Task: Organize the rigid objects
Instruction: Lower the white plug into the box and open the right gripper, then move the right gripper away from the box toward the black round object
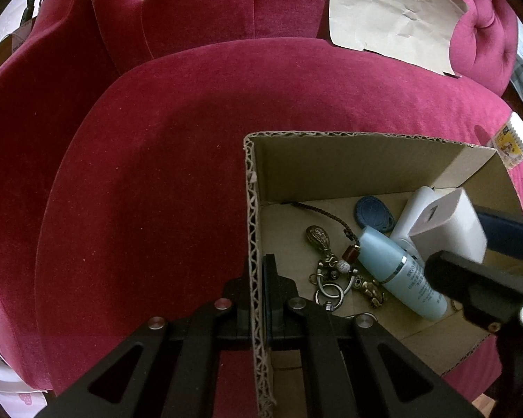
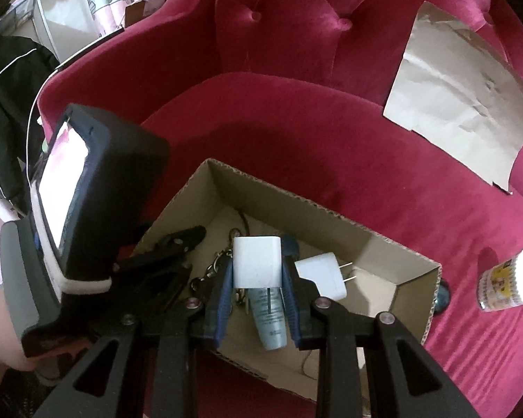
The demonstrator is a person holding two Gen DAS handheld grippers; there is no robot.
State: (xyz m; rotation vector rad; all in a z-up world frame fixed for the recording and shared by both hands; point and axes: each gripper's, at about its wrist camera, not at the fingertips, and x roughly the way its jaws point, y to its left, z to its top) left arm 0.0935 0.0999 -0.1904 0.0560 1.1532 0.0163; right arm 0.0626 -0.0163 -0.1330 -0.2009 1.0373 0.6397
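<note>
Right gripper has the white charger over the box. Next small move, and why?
Probably lower a little and open: the right gripper holds the white cube charger above the open cardboard box, over the pale blue tube; the left gripper clamps the box wall.

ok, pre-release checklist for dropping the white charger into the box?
1. Right gripper shut on the white charger block: ok.
2. Block above the cardboard box interior, not the rim: ok.
3. Left gripper clamped on the box wall, steadying it: ok.
4. Drop spot bare: not ok, blue bottle and second charger lie below.
5. Floor space beside them: cannot tell.
6. Cotton-swab tub left outside on the seat: ok.
</note>
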